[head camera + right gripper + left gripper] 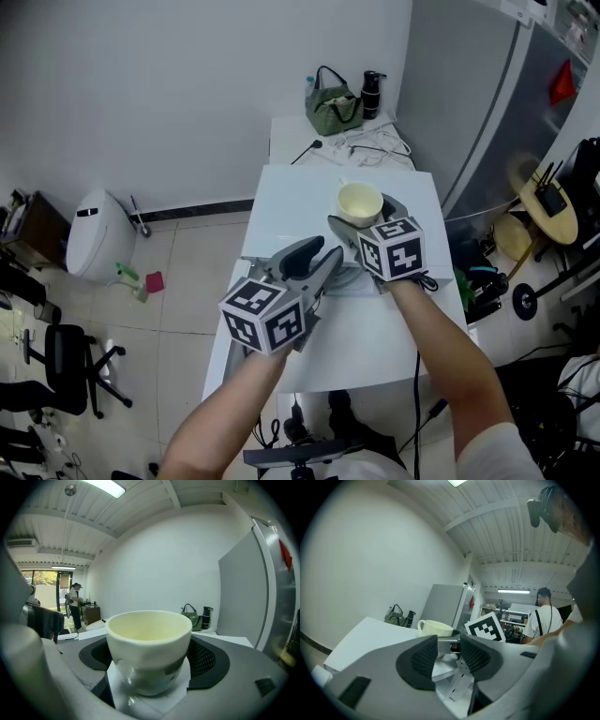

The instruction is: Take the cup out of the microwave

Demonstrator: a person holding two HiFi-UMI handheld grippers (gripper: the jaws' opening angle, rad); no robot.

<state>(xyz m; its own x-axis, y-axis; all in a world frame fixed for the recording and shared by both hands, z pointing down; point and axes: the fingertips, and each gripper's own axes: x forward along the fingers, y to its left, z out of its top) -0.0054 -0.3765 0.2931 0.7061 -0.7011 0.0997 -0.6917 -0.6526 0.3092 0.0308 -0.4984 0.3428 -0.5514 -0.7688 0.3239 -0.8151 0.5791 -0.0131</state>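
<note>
Below the head camera a white desk (309, 202) is seen, with a second white desk (286, 131) just beyond it by the pale wall, on which a green bag (333, 108), a black bottle (373, 94) and loose cables (375, 148) are kept. A grey fridge (487, 103) is stood close at the right. A tiled floor (187, 272) is spread to the left, where a white bin (94, 234) and an office chair (70, 361) are placed. Both forearms are stretched forward over the desk, side by side. The right gripper (367, 216) is tipped slightly downward and its jaws are clenched on the cream cup (360, 200). The cup is held upright over the far half of the desk, its rim above the pads (206, 660); whether its base is touching the surface cannot be told. The left gripper (324, 253) is held almost level just beside the right one and aimed towards the cup, with its jaws released and nothing grasped between them. The desk's left edge is bordered by open floor, while on the right only a narrow gap is left before the fridge and a round wooden stool (548, 202).
</note>
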